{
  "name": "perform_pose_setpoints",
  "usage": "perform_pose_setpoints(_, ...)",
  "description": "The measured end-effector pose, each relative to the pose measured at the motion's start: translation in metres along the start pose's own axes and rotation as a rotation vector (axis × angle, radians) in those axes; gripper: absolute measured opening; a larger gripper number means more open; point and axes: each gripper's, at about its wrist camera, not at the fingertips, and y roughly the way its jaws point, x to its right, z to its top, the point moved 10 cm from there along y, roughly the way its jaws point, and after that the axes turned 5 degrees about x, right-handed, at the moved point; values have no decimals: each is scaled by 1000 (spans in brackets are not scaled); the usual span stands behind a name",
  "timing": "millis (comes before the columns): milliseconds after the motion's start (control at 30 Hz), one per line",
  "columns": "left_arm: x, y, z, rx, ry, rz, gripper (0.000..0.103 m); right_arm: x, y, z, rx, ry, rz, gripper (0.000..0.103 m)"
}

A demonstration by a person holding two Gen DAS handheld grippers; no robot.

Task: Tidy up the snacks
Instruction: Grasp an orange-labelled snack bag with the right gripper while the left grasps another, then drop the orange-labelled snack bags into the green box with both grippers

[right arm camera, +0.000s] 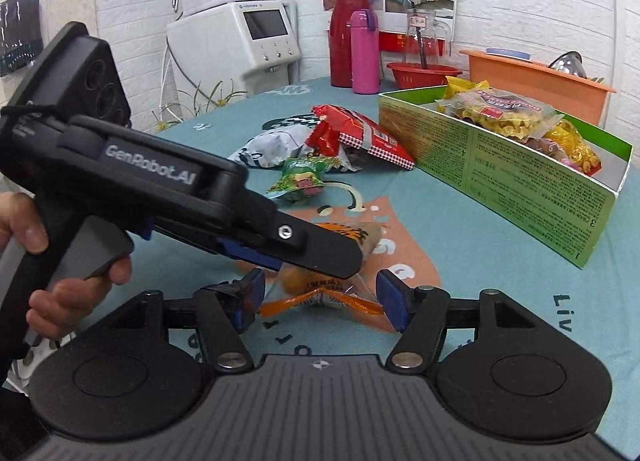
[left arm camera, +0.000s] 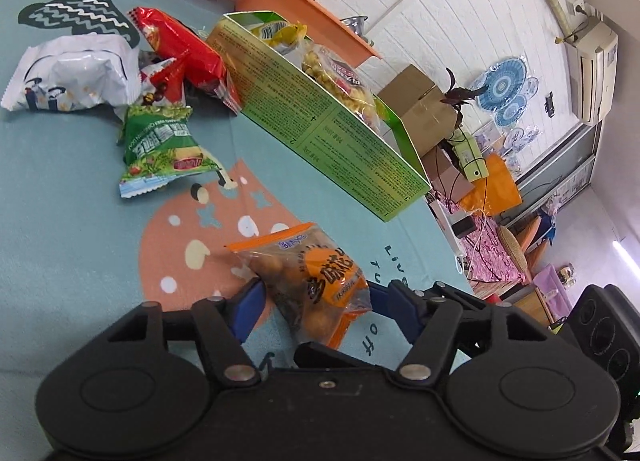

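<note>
Right between both sets of tongs sits the orange snack bag (left arm camera: 316, 281), lying flat on the teal tablecloth (left arm camera: 72, 189). Left gripper (left arm camera: 316, 301) has its blue fingers spread on either side of the bag's near half, not pinching yet as far as I can tell. Right gripper (right arm camera: 320, 297) is spread wide too, straddling the crimped end. The bag's long axis runs away from the left tongs toward the green box (left arm camera: 332, 121) (already holding a few packs), so the left looks better placed for the lift.
</note>
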Motion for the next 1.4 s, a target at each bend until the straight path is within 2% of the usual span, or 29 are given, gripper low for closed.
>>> perform_pose_setpoints(100, -1, 1, 0, 4, -1, 7, 69, 2, 1, 1, 14, 16, -2, 102)
perform_pose_setpoints(167, -2, 5, 0, -3, -2, 17, 43, 4, 4, 2, 16, 31, -3, 102)
perform_pose_setpoints(200, -3, 7, 1, 3, -2, 14, 44, 5, 6, 2, 17, 34, -6, 100)
perform_pose_setpoints(333, 2, 13, 5, 9, 4, 36, 42, 8, 9, 1, 24, 31, -29, 79)
perform_pose_setpoints(367, 4, 12, 9, 29, 21, 45, 35, 8, 6, 3, 34, 34, -24, 73)
perform_pose_setpoints(400, 9, 12, 12, 35, 31, 33, 33, 8, 4, 5, 34, 34, -26, 55)
perform_pose_setpoints(433, 13, 11, 16, 40, 40, 22, 34, 9, 1, 7, 46, 35, -12, 49)
perform_pose_setpoints(733, 70, 29, 56, 89, 188, -62, 35, 43, -25, 43, 178, 23, -108, 48)
perform_pose_setpoints(933, 106, 59, 83, 109, 274, -116, 35, 79, -38, 69, 253, 14, -191, 48)
perform_pose_setpoints(1200, 123, 111, 106, 88, 279, -166, 36, 133, -38, 87, 314, 41, -280, 48)
perform_pose_setpoints(1400, 120, 150, 113, 61, 271, -173, 36, 165, -30, 83, 306, 63, -331, 47)
